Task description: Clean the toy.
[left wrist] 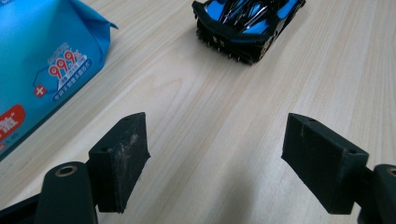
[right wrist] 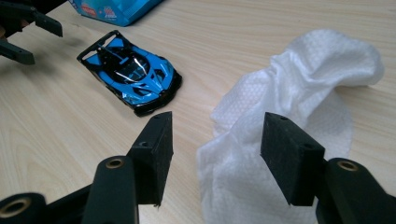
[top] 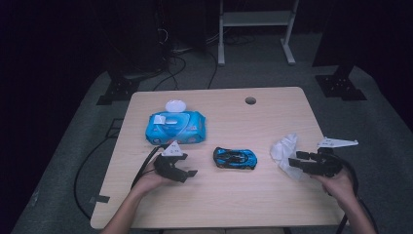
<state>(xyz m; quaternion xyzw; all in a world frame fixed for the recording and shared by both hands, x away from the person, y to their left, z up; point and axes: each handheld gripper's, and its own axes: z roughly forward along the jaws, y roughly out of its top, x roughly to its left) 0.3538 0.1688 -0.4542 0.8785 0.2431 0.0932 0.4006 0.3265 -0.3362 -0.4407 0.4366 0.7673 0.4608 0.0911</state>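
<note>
Risk first. The white wipe (right wrist: 299, 116) lies crumpled near the right edge of the table (top: 229, 195), partly between the jaws of the right gripper (right wrist: 215, 154). In my judgement the cloth is limp and bunched, so a closure from here could catch only a loose fold and leave the rest dragging, or it could slip free on lifting. The blue toy car (top: 234, 158) stands free at mid-table, nearer the front edge than the back; it rolls (presumably), so a sideways nudge from either gripper could send it off line before it is held. The wipes pack (top: 175, 127) sits toward the back-left part of the table, lid flipped up, clear of both hands.

Left gripper (left wrist: 215, 154): jaws wide apart over bare wood, nothing between them and nothing touched; it points toward the rear of the car, which lies ahead with a gap between.

Right gripper: jaws parted, not pressing. The wipe lies in the gap and against the right-hand jaw as that view shows it; no grip is made.
</note>
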